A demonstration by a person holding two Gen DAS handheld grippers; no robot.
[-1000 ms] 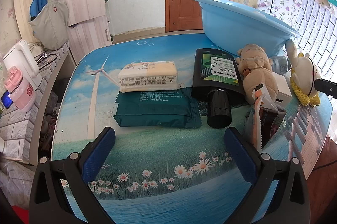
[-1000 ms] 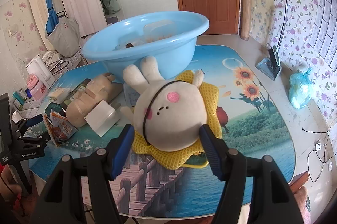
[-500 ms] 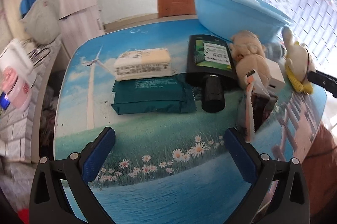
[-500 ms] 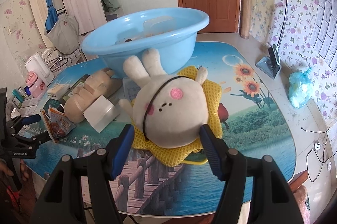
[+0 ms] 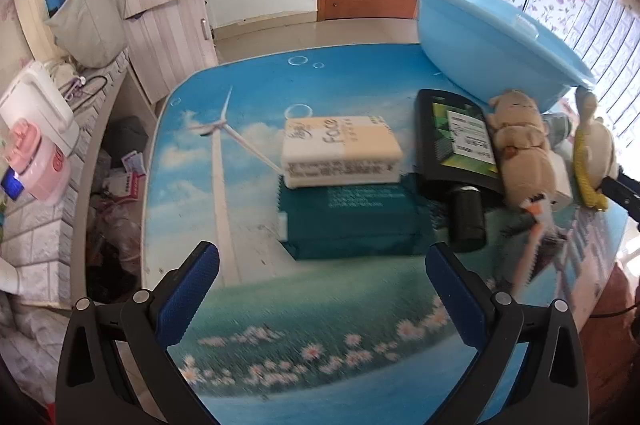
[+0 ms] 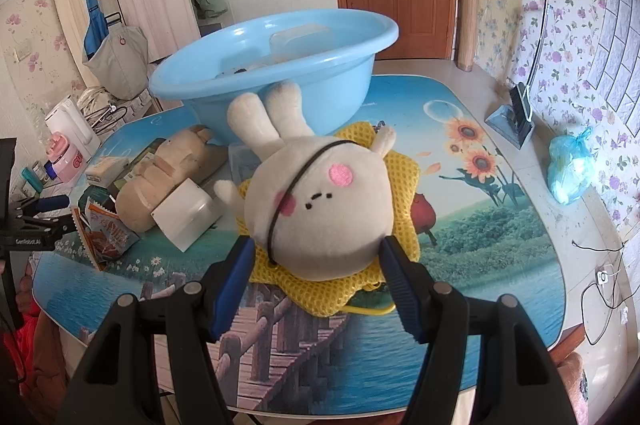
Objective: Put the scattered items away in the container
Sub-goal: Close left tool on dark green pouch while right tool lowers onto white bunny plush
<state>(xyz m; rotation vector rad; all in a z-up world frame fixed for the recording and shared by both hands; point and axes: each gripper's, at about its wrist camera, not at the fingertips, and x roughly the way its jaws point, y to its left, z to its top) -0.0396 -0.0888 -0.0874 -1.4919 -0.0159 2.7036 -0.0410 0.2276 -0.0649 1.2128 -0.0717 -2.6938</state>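
Left tool [image 5: 322, 291] spread wide, empty, right tool [image 6: 316, 257] pads flanking something, contact unclear

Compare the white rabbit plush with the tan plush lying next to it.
The white rabbit plush is round, with pink cheeks and a black band across its face; the tan plush is long and plain beige. The rabbit lies on a yellow mesh bag between the fingers of the right gripper; the tan plush lies among the other items, with no gripper at it. Both lie on the table, outside the blue basin.
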